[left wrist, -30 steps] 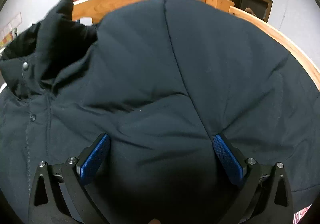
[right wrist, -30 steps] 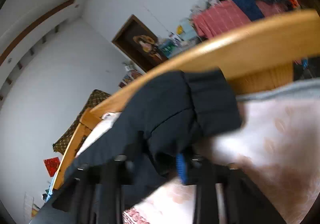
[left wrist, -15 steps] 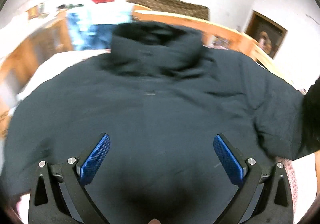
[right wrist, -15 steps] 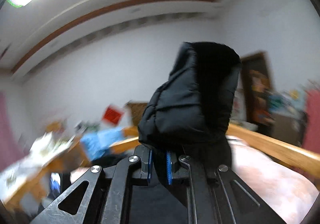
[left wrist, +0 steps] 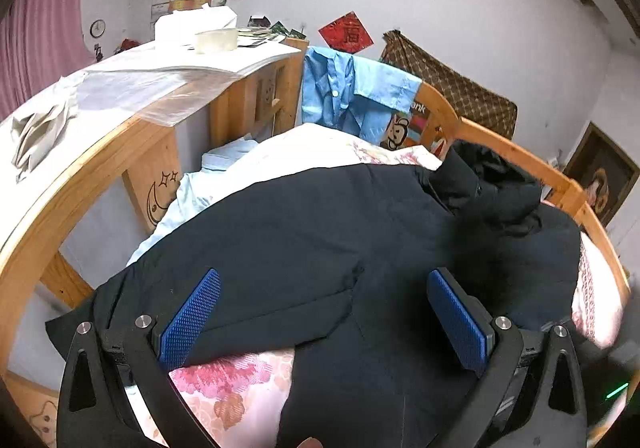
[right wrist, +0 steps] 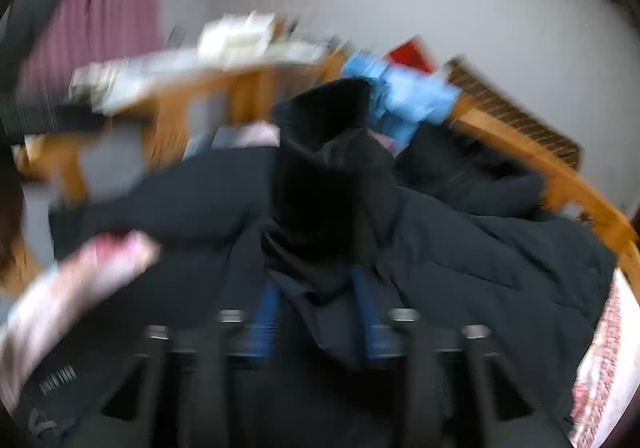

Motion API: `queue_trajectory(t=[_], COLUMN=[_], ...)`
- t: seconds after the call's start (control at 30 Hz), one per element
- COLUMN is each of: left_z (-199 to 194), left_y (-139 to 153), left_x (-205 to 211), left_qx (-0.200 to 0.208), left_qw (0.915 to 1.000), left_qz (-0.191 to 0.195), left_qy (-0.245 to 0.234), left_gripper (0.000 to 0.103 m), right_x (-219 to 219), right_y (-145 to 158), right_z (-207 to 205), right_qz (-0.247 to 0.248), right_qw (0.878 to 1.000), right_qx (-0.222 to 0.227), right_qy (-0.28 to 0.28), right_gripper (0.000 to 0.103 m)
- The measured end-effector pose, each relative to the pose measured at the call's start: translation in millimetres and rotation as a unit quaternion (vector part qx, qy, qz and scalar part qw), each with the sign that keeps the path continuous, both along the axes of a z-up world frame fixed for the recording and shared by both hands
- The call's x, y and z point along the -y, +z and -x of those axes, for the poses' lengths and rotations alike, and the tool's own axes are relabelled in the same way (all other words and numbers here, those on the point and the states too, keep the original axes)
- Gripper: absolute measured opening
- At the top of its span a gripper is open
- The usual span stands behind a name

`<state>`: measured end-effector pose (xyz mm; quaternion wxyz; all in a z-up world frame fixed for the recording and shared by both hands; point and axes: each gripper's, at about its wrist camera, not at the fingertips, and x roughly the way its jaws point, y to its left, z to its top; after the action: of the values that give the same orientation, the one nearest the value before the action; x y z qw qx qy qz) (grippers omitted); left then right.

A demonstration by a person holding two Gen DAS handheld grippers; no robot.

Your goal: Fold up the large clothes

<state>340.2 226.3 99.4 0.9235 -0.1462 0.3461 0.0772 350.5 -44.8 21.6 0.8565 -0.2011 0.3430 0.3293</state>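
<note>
A large dark navy padded jacket [left wrist: 300, 232] lies spread on the bed, its hood [left wrist: 492, 188] bunched at the far right by the rail. My left gripper [left wrist: 323, 280] hovers over the jacket's middle, open, with nothing between its blue pads. The right wrist view is blurred by motion. There my right gripper [right wrist: 316, 288] is over the jacket [right wrist: 480, 268] and its jaws are opening. The jacket's dark sleeve [right wrist: 332, 188] stands up between the parted pads, which no longer press on it.
A wooden bed rail [left wrist: 516, 152] curves round the far side, with a light blue shirt [left wrist: 348, 88] hung over it. A wooden desk [left wrist: 160, 68] with papers stands at the left. Floral bedding [left wrist: 232, 380] shows under the jacket's near edge.
The right gripper swung the sleeve up and over onto the jacket, then its pads parted. The left gripper pulled back and up from the jacket, staying open.
</note>
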Motion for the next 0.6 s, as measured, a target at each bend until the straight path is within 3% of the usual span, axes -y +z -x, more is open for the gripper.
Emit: queue_trajectory(t=[0.03, 0.17, 0.27, 0.33, 0.4, 0.5, 0.6], left_z=[4, -12, -31, -46, -63, -84, -82], left_y=[1, -14, -40, -63, -87, -119, -125], left_x=[-4, 17, 40, 54, 67, 77, 77], left_qx=[0.003, 0.014, -0.003, -0.028, -0.071, -0.135, -0.135], left_qw=[1.0000, 0.9993, 0.9985, 0.9978, 0.9952, 0.9854, 0.9847], left_qz=[0.003, 0.009, -0.006, -0.023, -0.042, -0.091, -0.097], left_qy=[-0.002, -0.034, -0.055, -0.055, -0.052, -0.049, -0.054], left_gripper=[0.102, 0.102, 0.102, 0.102, 0.102, 0.102, 0.102], right_x=[0, 30, 75, 117, 158, 194, 197], right_y=[-5, -7, 1, -7, -23, -53, -79], right_z=[6, 10, -12, -45, -79, -111, -117], right_qz=[0.001, -0.025, -0.032, -0.028, -0.026, -0.013, -0.018], right_qw=[1.000, 1.000, 0.995, 0.982, 0.964, 0.946, 0.945], right_qx=[-0.007, -0.019, 0.015, 0.011, -0.023, -0.075, -0.091], right_qy=[0.008, -0.003, -0.098, -0.186, -0.262, -0.314, -0.313], right_gripper=[0.077, 0.079, 0.079, 0.079, 0.079, 0.079, 0.080])
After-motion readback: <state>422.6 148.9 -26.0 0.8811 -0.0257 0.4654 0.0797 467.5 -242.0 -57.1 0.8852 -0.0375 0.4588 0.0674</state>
